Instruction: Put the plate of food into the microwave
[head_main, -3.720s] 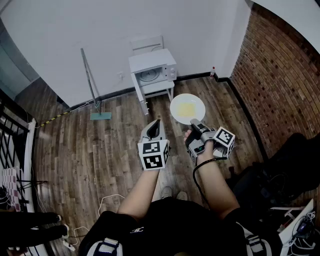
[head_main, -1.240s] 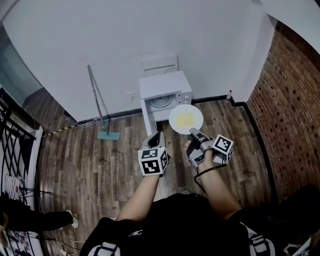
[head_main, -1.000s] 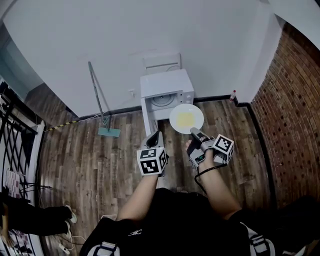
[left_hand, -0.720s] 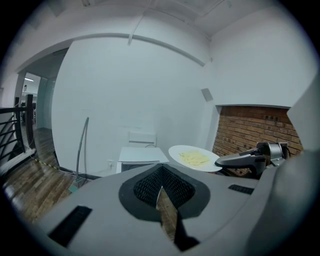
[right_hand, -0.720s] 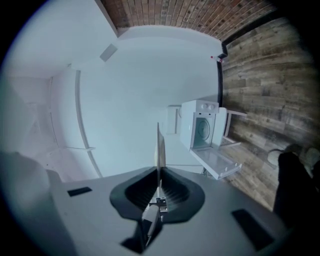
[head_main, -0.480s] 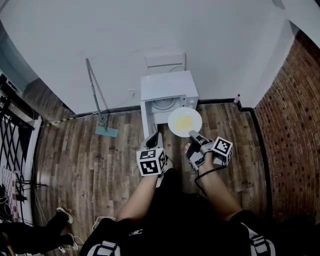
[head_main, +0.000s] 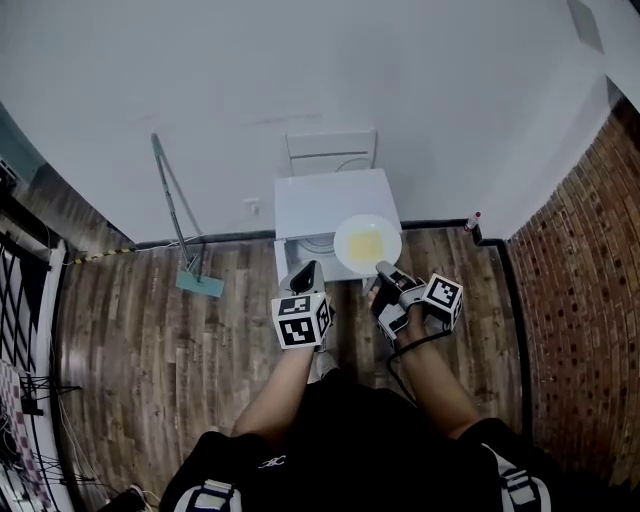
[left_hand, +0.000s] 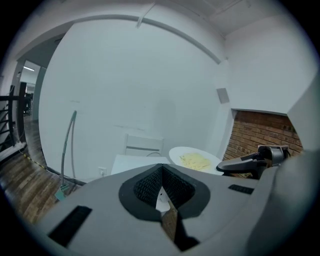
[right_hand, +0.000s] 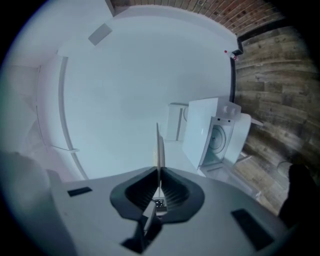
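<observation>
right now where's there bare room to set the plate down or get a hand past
Bare: the microwave top, the floor between the mop and the microwave, and the floor from the microwave to the bottle. Crowded: right in front of the microwave, where the plate, left claw and right claw bunch.

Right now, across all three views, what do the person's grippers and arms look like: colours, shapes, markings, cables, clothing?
The left gripper and right gripper have pale grey bodies tapering to black ribbed pads. Each carries a white cube with black square markers. A thin black cable loops from the right gripper along the forearm. Forearms are bare; the top is black.
</observation>
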